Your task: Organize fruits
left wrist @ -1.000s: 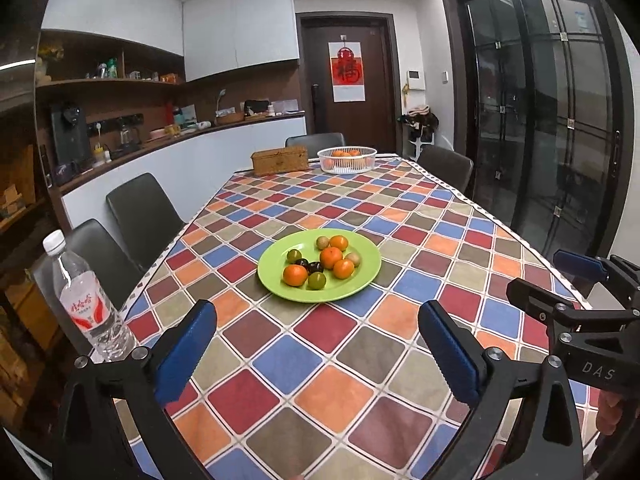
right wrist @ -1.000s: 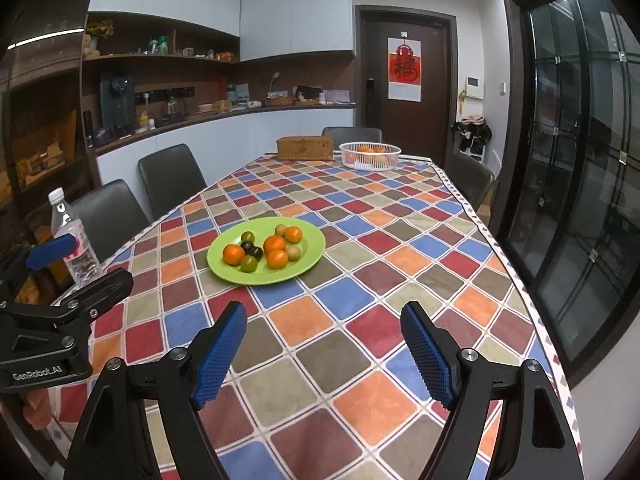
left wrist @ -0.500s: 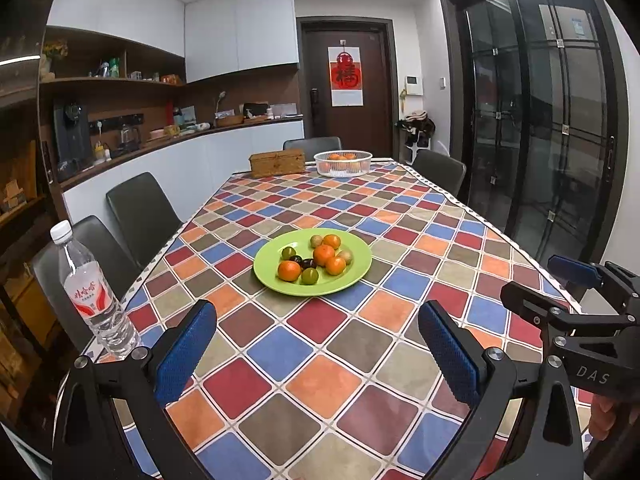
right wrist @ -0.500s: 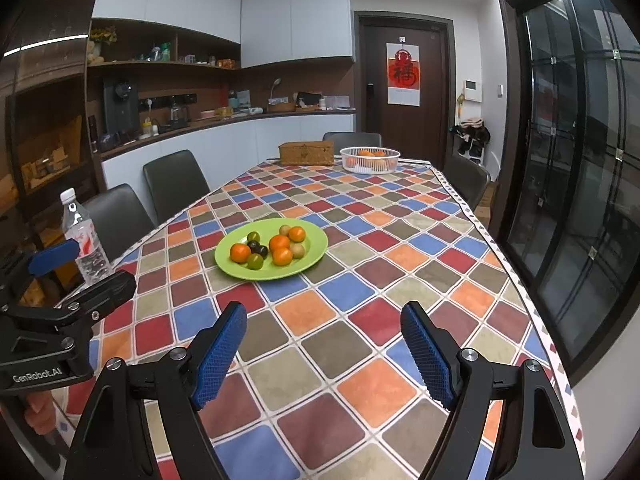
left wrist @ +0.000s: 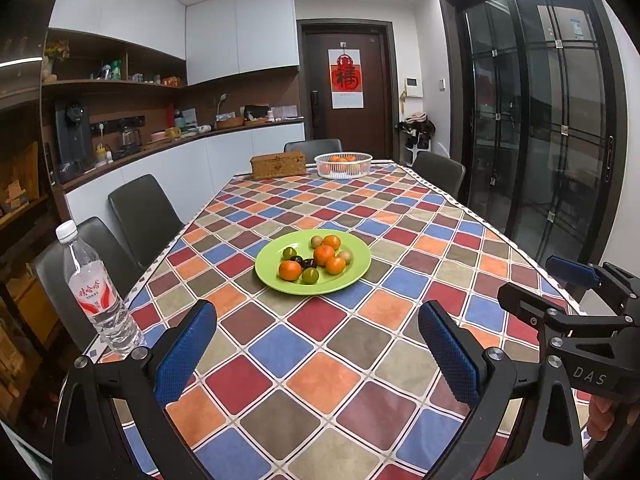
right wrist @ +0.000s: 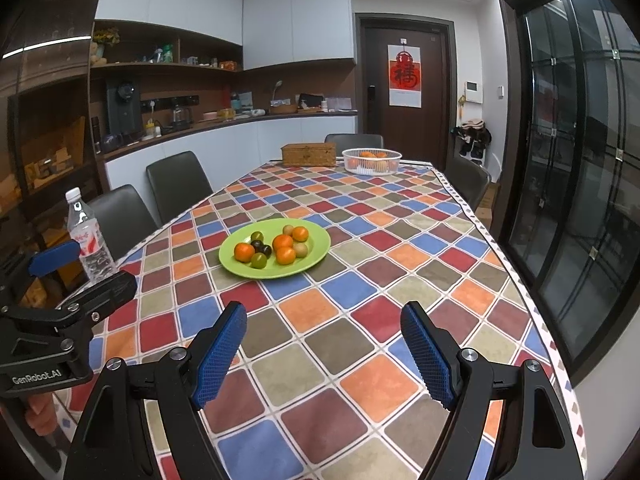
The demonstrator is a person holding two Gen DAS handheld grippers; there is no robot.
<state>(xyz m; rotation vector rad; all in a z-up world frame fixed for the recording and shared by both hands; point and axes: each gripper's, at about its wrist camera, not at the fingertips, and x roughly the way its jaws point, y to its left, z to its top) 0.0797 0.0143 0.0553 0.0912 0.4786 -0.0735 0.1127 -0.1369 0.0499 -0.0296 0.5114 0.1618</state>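
Jaws spread empty, fruit plate (left wrist: 352, 276) well beyond them

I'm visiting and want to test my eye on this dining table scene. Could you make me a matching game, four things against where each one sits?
Things:
1. green plate
2. water bottle
3. white basket
4. woven box

Places:
A. far end of the table, holding oranges
B. near left edge of the table
C. middle of the table, holding mixed small fruits
D. far end, just left of the basket

Pairs: 1-C, 2-B, 3-A, 4-D
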